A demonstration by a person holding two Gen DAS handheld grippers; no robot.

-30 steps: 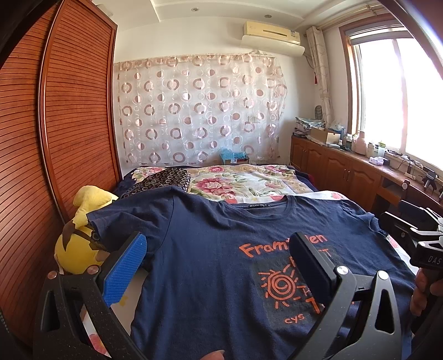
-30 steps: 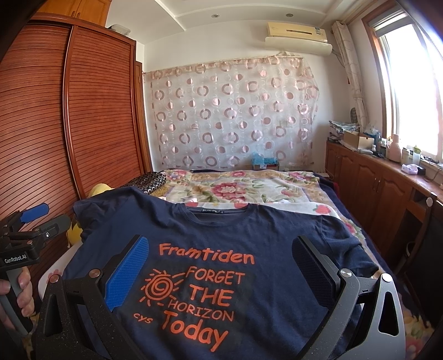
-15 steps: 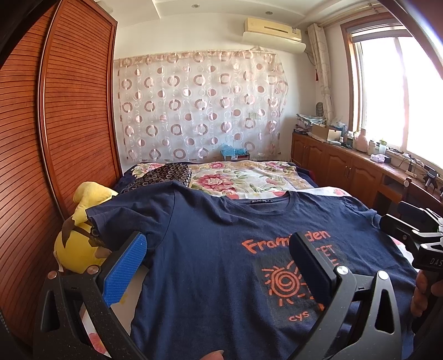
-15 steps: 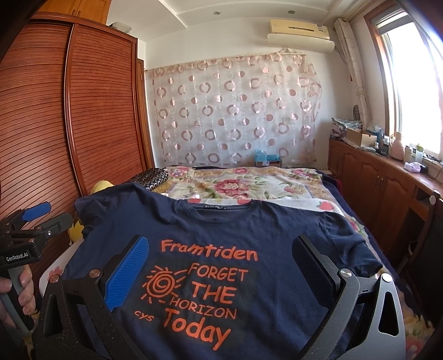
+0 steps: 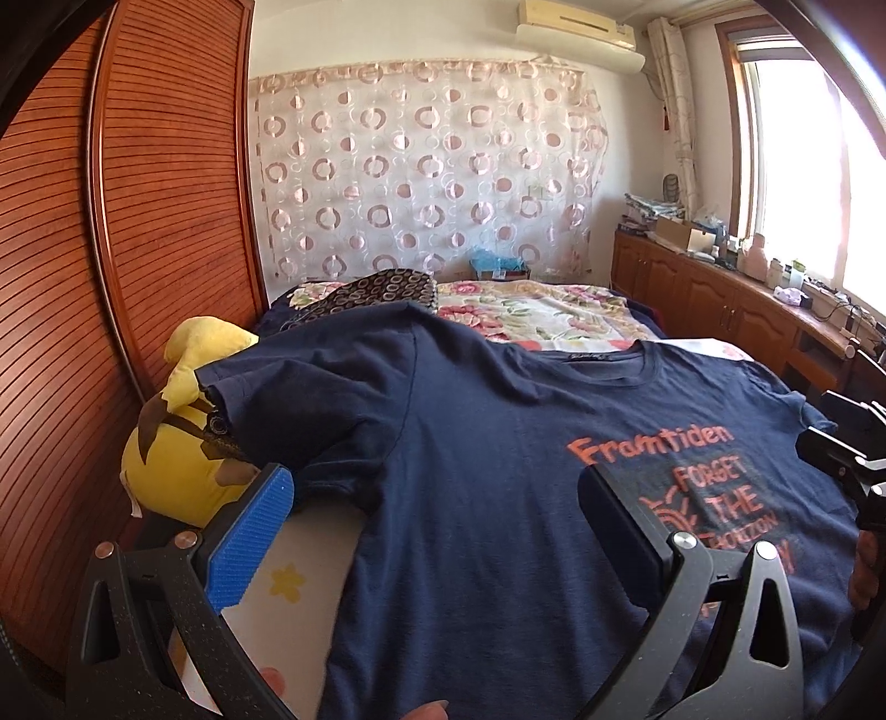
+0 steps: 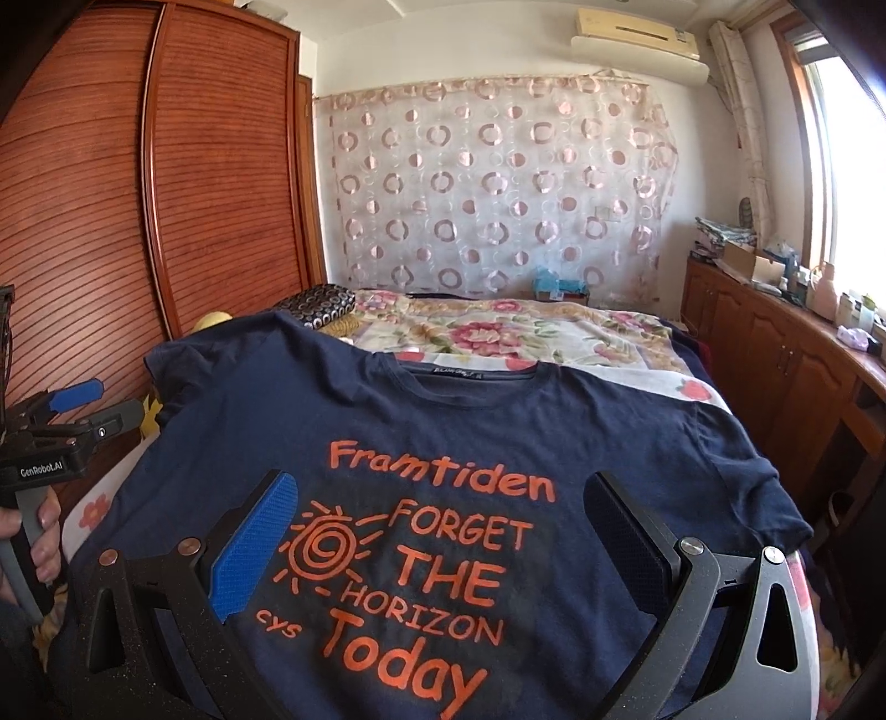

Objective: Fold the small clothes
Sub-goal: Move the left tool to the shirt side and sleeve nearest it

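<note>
Bed [image 6: 637, 354] carrying navy t-shirt [image 6: 443, 443], lying flat, spreading under and ahead of both jaw pairs. Yellow plush [image 5: 183, 459] sitting beyond left gripper [image 5: 437, 526]'s left finger. Left gripper and right gripper [image 6: 437, 531] both hovering with jaws released, gripping nothing.

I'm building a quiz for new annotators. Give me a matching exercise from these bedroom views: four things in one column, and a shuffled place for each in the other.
Things:
1. navy blue T-shirt with orange print
2. yellow plush toy
3. white air conditioner
4. black ring-patterned pillow

Places:
A. high on the wall above the curtain
B. spread flat across the bed
C. beside the wooden wardrobe, under a sleeve
D. at the far left of the bed

Pairs: 1-B, 2-C, 3-A, 4-D
</note>
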